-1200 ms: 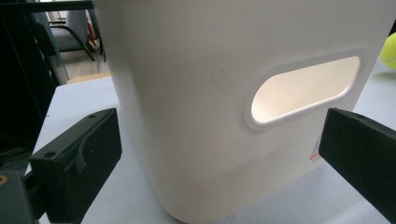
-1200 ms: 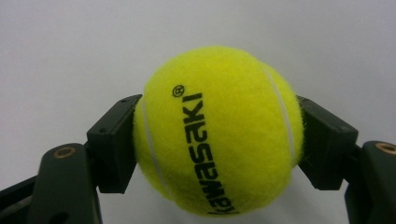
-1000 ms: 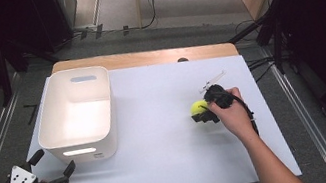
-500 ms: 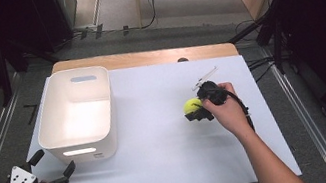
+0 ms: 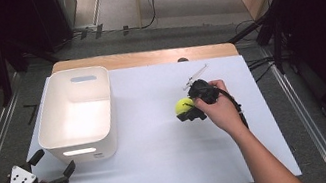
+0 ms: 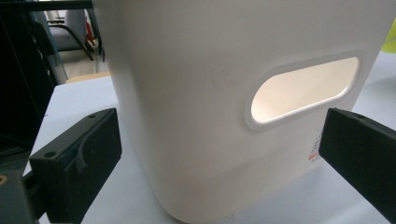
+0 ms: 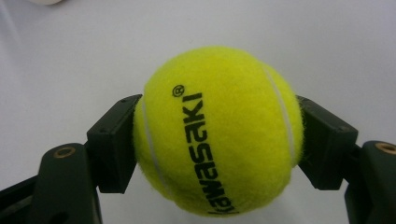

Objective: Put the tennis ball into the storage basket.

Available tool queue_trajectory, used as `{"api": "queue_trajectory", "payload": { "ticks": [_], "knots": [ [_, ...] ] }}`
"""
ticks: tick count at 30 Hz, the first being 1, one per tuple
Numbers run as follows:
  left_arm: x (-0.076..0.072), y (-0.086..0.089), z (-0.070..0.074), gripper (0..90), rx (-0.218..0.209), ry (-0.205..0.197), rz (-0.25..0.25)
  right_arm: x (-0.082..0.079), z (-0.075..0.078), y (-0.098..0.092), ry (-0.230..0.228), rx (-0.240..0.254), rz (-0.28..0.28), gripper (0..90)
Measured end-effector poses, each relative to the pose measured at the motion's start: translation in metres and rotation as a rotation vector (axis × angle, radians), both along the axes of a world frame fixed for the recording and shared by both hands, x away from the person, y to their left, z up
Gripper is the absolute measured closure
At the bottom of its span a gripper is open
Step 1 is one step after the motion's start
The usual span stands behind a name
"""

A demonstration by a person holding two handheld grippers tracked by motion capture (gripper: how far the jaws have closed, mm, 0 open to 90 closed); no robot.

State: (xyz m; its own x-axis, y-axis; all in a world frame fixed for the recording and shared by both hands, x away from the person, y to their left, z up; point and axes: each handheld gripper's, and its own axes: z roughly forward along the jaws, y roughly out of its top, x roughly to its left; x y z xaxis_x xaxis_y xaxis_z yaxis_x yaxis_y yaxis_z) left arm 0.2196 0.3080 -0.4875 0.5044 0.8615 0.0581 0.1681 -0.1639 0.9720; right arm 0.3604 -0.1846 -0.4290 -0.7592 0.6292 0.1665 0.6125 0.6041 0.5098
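Right gripper clamped on tennis ball, well right of white bin. Left gripper spread wide, just before bin's near wall. Risk: felt slipping from 2 narrow pads (round ball), dropping short.

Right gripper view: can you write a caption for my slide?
Right gripper squeezing a yellow Kawasaki tennis ball between its black jaws above the white table.

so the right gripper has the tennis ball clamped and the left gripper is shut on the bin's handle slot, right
Not quite. The right gripper does have the tennis ball clamped, but the left gripper is open, not shut on the bin: in the left gripper view its jaws stand wide apart in front of the wall with the handle slot, gripping nothing.
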Motion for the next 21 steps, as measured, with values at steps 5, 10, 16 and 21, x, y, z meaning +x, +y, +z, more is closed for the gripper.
{"api": "queue_trajectory", "payload": {
  "ticks": [5, 10, 16, 21],
  "knots": [
    [0.0, 0.0, 0.0, 0.0, -0.002, 0.0, 0.0, 0.001, 0.003, 0.011, -0.003, -0.007, 0.032, 23.6],
    [0.0, 0.0, 0.0, 0.0, -0.003, 0.0, -0.001, 0.002, 0.007, 0.021, -0.007, -0.006, 0.055, 23.6],
    [0.0, 0.0, 0.0, 0.0, -0.006, -0.001, -0.002, 0.004, 0.012, 0.031, -0.011, -0.003, 0.078, 23.6],
    [0.0, 0.0, 0.0, 0.0, -0.005, -0.001, -0.001, 0.005, 0.017, 0.039, -0.011, 0.0, 0.094, 23.7]
  ]
}}
